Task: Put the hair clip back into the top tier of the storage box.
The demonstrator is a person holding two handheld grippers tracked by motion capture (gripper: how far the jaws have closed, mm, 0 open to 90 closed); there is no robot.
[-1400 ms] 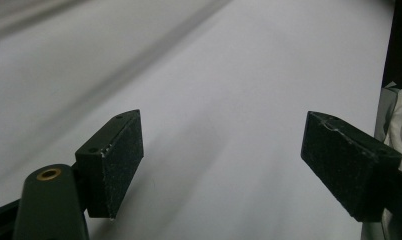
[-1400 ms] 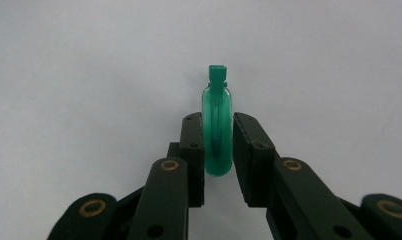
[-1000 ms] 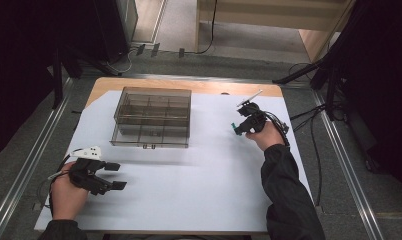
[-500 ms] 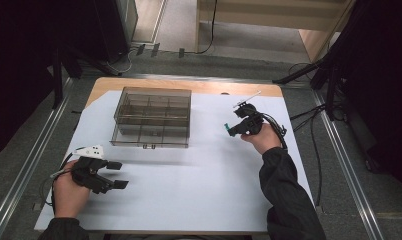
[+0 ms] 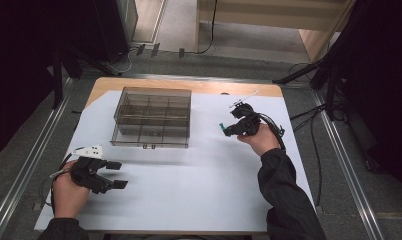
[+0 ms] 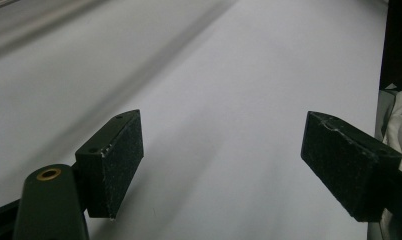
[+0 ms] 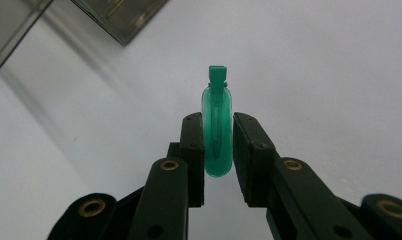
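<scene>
**A:** Green plastic, that is what I hold. My right gripper (image 7: pixel 218 150) has its two black jaws squeezed tight on a small green see-through plastic clip (image 7: pixel 217 131). It stands between the pads and its little square end sticks out past the tips.

**B:** Where is the clip on the table?

**A:** It is up off the white paper sheet (image 5: pixel 199 185), on the right side. From above, the right gripper (image 5: pixel 228 129) points left toward the clear brown plastic box with little compartments (image 5: pixel 153 117). The clip (image 5: pixel 222 128) is near the box but not touching it.

**B:** And your other hand?

**A:** My left gripper (image 5: pixel 118 175) sits low on the sheet, near the front left corner, well apart from the box. Its jaws are spread wide. In the left gripper view I see only white paper (image 6: pixel 229 75) between my two black pads (image 6: pixel 116 160).

**B:** Is anything in the box?

**A:** I cannot tell from here.
</scene>
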